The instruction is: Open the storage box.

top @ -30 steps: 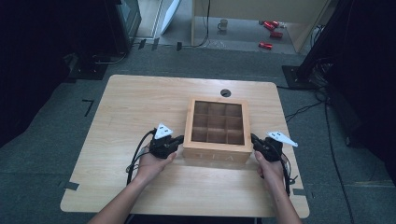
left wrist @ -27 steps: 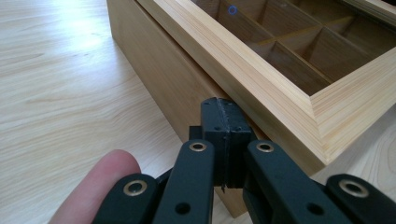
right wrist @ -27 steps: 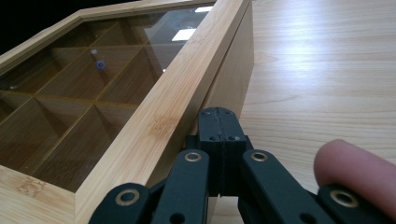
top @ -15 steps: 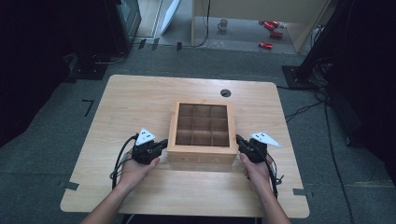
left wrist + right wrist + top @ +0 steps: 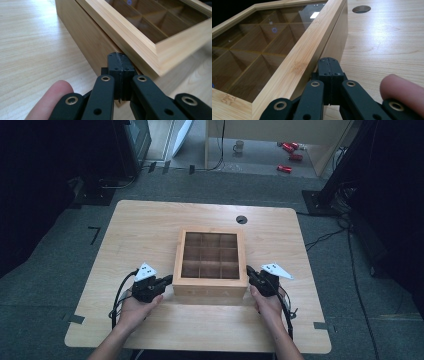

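A square wooden box (image 5: 211,260) with a glass lid over a grid of compartments sits at the middle of the table. My left gripper (image 5: 169,280) is shut, its closed tips against the box's left side near the front corner (image 5: 119,62). My right gripper (image 5: 249,271) is also shut, its tips against the right side wall (image 5: 329,65) under the lid's rim. Nothing is between either pair of jaws. The box (image 5: 140,32) shows empty compartments (image 5: 254,50) through the glass.
The light wooden table (image 5: 150,230) has a round cable hole (image 5: 241,219) behind the box. Tape marks sit at its front corners. Beyond it, on the floor, lie cables, a mug (image 5: 240,145) and red cans (image 5: 290,150).
The box has slid left across the table between the two grippers, from right of centre to the middle. Both hands moved left with it.
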`<state>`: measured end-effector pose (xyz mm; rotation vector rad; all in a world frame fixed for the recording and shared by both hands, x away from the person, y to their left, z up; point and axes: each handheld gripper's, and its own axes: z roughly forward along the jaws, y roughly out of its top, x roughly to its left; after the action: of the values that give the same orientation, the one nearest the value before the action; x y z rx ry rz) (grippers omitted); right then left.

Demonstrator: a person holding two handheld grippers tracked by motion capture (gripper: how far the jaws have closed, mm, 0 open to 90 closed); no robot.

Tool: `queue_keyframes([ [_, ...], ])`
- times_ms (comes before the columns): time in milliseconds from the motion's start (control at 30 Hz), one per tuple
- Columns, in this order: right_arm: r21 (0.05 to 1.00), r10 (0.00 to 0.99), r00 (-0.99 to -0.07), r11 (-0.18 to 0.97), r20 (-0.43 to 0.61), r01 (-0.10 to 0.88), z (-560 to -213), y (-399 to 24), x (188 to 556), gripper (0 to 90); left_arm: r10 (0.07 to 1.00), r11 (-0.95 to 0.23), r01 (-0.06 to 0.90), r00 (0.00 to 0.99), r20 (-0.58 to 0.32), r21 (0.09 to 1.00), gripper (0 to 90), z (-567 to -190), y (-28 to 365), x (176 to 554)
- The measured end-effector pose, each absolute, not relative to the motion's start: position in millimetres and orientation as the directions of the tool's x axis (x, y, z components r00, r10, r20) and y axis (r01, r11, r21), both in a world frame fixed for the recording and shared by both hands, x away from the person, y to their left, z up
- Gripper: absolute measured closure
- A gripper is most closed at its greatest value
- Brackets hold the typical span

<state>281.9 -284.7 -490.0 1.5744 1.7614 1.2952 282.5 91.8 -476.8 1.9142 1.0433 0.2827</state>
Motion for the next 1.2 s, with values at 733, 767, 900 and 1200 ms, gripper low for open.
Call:
queue_keyframes([
  [733, 0.856, 0.921, -0.273, -0.109, 0.278, 0.506, -490, -284, 283, 89.4, 0.704, -0.295, 0.516, 0.686, -0.182, 0.805, 69.8, -479, 96, 261],
  [767, 0.856, 0.922, -0.273, -0.105, 0.274, 0.506, -490, -283, 283, 89.3, 0.703, -0.280, 0.525, 0.682, -0.201, 0.804, 71.0, -479, 97, 263],
  [900, 0.861, 0.927, -0.276, -0.088, 0.256, 0.501, -490, -283, 282, 89.3, 0.698, -0.286, 0.519, 0.689, -0.196, 0.805, 69.2, -477, 97, 265],
  [1200, 0.871, 0.927, -0.282, -0.087, 0.248, 0.483, -485, -282, 279, 90.0, 0.694, -0.279, 0.482, 0.699, -0.172, 0.830, 78.1, -469, 99, 261],
])
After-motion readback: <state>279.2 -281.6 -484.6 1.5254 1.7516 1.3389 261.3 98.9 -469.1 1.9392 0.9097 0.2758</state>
